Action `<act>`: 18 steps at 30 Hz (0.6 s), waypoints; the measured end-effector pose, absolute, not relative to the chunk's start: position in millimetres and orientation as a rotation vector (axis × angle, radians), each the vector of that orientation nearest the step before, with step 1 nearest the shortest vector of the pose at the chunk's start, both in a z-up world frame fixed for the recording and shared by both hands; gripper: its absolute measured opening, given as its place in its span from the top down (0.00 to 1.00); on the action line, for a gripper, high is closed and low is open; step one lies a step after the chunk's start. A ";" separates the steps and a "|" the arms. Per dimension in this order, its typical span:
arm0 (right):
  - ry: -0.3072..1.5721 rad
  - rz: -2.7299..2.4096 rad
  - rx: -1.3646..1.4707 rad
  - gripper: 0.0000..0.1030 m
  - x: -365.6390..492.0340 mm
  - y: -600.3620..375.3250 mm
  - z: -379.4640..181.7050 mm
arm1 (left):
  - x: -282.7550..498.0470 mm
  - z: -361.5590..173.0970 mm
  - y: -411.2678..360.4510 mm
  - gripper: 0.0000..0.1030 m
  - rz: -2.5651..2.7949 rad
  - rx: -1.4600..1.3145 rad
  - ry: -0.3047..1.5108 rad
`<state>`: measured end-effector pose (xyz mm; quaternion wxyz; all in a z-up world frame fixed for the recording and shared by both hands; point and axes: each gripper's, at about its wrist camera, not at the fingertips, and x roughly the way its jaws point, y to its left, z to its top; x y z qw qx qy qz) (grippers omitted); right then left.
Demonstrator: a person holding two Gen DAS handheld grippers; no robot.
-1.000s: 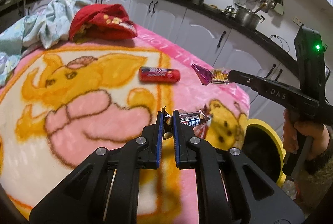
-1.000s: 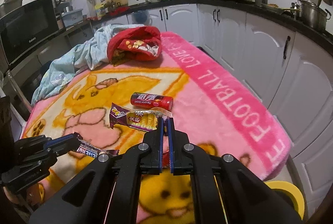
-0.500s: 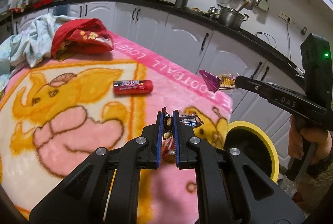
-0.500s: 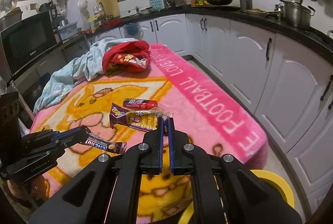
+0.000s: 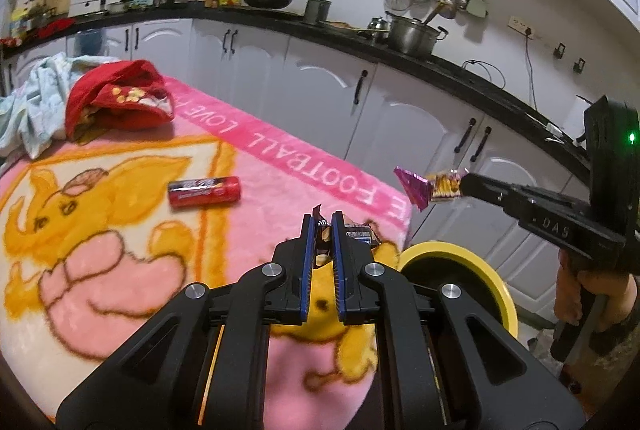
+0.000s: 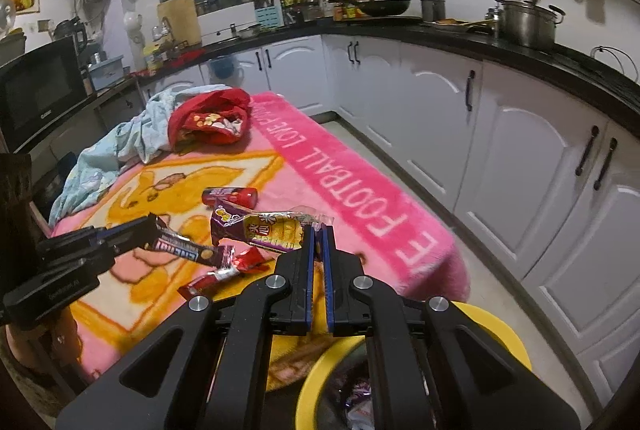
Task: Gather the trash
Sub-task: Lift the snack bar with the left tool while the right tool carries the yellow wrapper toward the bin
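Over the last second I have swung both hand-held grippers off the middle of the table toward its near right corner, and the round yellow-rimmed plastic trash bin (image 5: 452, 250) has come into view beside that corner, so both loads look close to a drop. Going left to right: my left hand-held gripper (image 5: 323, 236) is pinching a dark, crinkly foil candy-bar wrapper (image 6: 188, 248), which sticks out stiff and flat from between the blue pads. A second, red shiny wrapper (image 6: 224, 272) hangs or lies just beneath it; I cannot tell which. Behind, the red cylindrical snack tube (image 5: 204, 192) has stayed lying on its side on the fuzzy pink cartoon blanket (image 5: 280, 158) that covers the table, well apart from both grippers, so it remains to be collected. My right hand-held gripper (image 6: 317, 230) is pressed shut on the clear crimped end of a purple-and-yellow glossy snack packet (image 6: 260, 228), which juts out sideways, light and creased. Below it the bin's dark mouth already shows some crumpled wrappers inside.
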<state>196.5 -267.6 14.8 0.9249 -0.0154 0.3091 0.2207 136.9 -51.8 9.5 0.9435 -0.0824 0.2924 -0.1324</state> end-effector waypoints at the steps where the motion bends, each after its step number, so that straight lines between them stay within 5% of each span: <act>1: 0.633 0.444 -0.036 0.96 194.6 -270.8 14.4 | 137.7 10.4 -54.8 0.96 -0.276 -0.167 0.594; 18: 0.629 0.334 -0.008 0.96 171.9 -333.8 4.8 | 148.0 16.7 -108.0 0.96 -0.381 -0.116 0.583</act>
